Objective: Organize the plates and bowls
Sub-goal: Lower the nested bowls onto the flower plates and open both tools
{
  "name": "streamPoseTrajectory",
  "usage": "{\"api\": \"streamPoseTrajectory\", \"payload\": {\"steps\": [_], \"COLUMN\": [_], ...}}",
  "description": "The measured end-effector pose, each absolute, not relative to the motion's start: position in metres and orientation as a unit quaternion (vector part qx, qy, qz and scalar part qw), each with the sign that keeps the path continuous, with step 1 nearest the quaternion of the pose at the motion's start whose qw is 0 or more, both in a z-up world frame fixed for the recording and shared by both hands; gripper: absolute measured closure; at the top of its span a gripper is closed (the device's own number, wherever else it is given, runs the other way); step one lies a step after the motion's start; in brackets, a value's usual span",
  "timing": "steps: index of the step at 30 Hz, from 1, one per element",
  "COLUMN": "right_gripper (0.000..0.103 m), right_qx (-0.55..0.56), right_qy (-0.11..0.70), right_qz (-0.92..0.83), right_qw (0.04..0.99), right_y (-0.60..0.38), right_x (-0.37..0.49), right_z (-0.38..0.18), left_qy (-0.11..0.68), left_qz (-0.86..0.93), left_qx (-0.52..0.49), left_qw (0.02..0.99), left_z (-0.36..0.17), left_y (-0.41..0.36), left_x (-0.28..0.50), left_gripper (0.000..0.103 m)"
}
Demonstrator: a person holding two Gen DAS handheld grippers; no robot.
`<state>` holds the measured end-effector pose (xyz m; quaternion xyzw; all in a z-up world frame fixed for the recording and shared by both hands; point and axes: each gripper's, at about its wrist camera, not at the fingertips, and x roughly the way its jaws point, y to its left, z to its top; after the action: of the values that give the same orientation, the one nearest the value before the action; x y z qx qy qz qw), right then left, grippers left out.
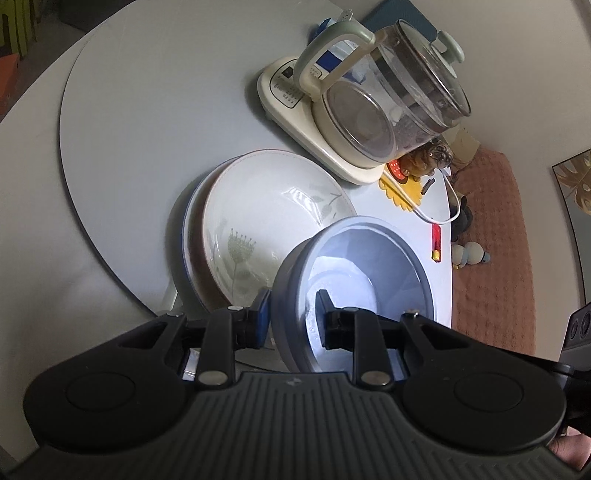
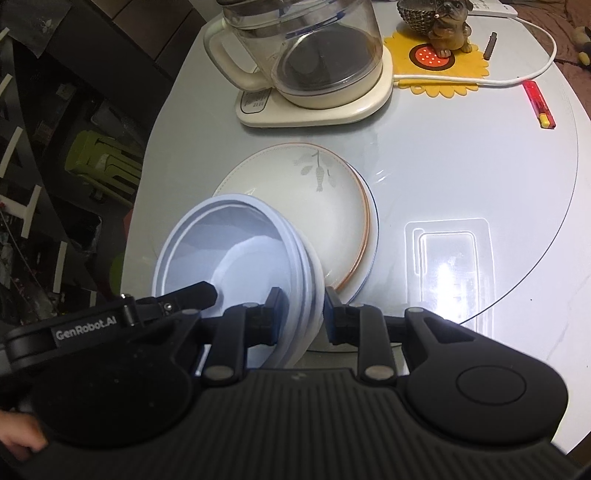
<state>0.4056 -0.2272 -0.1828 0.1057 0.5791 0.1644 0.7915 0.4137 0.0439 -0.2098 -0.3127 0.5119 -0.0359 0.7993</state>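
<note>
A stack of pale blue bowls (image 2: 229, 251) is held tilted between both grippers, over the near edge of the plates. My right gripper (image 2: 303, 306) is shut on the stack's right rim, one pad inside and one outside. On the opposite rim of the bowls (image 1: 369, 266) my left gripper (image 1: 295, 310) is shut; one of its fingers (image 2: 199, 291) shows inside the bowl in the right wrist view. Beneath lies a white flower-pattern plate (image 2: 325, 206) with an orange rim, on top of a blue-rimmed plate. I cannot tell whether the bowls touch the white plate (image 1: 266, 206).
Just beyond the plates stands a glass kettle (image 2: 325, 55) on a cream base. A yellow sunflower mat with a dog figurine (image 2: 448, 26), a white cable (image 2: 517, 79) and a red lighter (image 2: 539, 105) lie at the far right. The round table's edge (image 2: 147, 155) drops off on the left.
</note>
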Motion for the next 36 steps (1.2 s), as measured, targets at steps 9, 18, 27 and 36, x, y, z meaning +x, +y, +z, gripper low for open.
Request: {"api": "streamPoseTrajectory", "payload": {"steps": [9,18,27,36], "right_gripper": [0.077,0.077,0.075,0.053], "right_qx": [0.094,0.081,0.079,0.065], "right_qy": [0.589,0.595,0.598,0.574], "right_qz": [0.167,0.174,0.179,0.182], "right_qw": [0.785,0.781,0.778,0.796], "right_y": [-0.217,-0.207,-0.204,-0.209], "right_x": [0.443,0.466,0.473,0.468], "right_z": [-0.207,-0.224,-0.228,-0.213], "left_qy": [0.519,0.525,0.530,0.526], "left_qz": [-0.021,-0.010,-0.009,-0.018], "left_qx": [-0.311,-0.309,-0.305,-0.296], "left_qw": [0.796,0.793,0.791,0.797], "left_z": [-0.235,-0.251,-0.253,-0.239], "left_y": [0.049,0.055,0.056,0.052], "left_x": [0.451,0.473,0.479,0.474], "left_gripper": [0.074,0.074,0.066,0.053]}}
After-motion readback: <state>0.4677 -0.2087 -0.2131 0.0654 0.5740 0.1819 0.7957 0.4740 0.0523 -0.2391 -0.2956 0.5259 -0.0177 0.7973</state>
